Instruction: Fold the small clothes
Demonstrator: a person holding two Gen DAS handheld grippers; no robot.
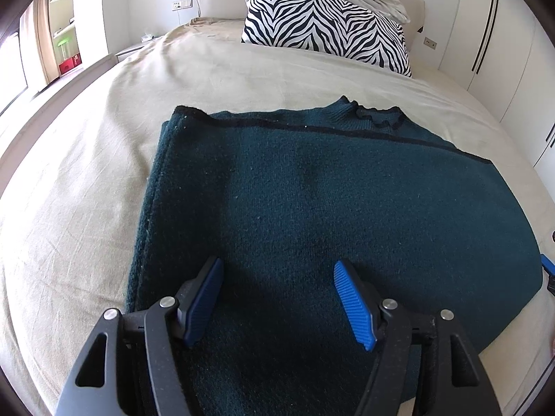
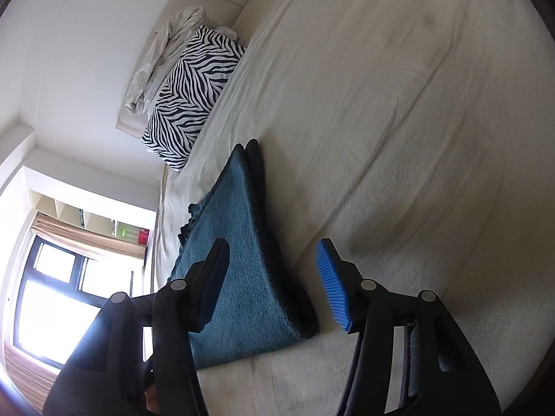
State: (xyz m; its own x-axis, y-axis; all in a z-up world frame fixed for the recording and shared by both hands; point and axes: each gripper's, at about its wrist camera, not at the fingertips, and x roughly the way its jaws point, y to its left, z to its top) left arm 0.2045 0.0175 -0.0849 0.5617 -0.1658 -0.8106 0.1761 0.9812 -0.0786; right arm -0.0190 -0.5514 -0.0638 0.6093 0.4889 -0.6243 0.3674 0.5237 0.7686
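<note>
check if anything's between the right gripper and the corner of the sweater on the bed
Nothing visible is in the way. The right gripper is open with the near corner of the dark green sweater already lying between its fingers, on bare bed sheet. The zebra pillow sits far off at the head of the bed.

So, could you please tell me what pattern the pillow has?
Black-and-white zebra stripes on the pillow; the left wrist view shows it best.

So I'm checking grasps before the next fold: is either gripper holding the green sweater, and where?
Neither. The left gripper is open above the sweater; the right gripper is open, straddling its corner without pinching.
</note>
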